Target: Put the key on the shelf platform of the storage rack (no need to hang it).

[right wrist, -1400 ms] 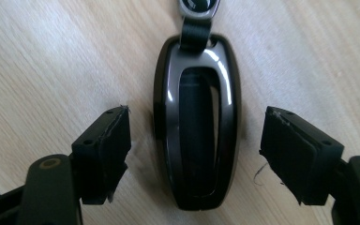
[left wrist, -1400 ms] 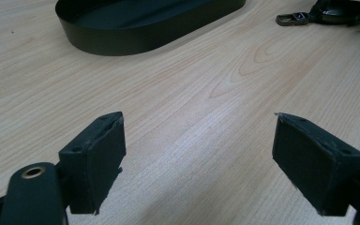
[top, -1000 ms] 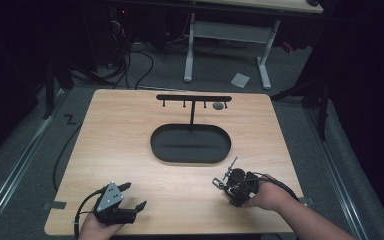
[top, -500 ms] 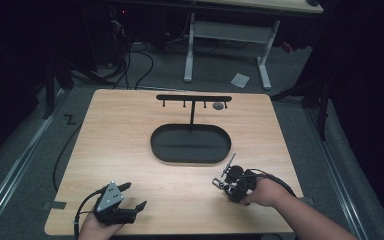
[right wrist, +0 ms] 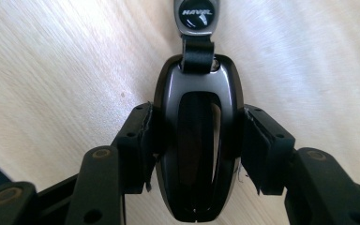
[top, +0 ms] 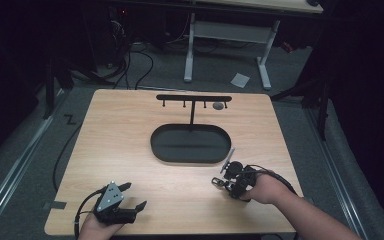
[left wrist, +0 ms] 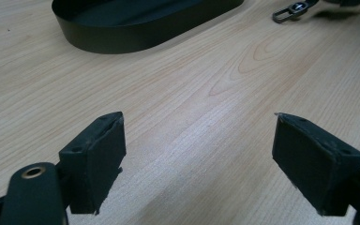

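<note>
A glossy black key fob (right wrist: 197, 159) with a short strap and a metal tag (right wrist: 197, 14) lies on the wooden table (top: 130, 130). My right gripper (right wrist: 198, 136) has just been closing, and its pads now press on both sides of the fob. From above, that right gripper (top: 226, 181) sits near the table's front right, just below the black oval tray (top: 155, 145). At the front left my left gripper (top: 134, 196) rests open on the table. Its own view shows the left gripper (left wrist: 201, 140) with only bare wood between the jaws, and the fob's tag (left wrist: 293, 10) far off.
A black rack with small hooks (top: 193, 98) stands behind the tray, and a small grey item (top: 218, 105) hangs near its right end. The oval tray's wall (left wrist: 122, 40) lies ahead of the left gripper. Cables and desk legs sit on the floor beyond the table.
The right hand has shifted only slightly by the tray's front right corner. The left gripper has kept still.
</note>
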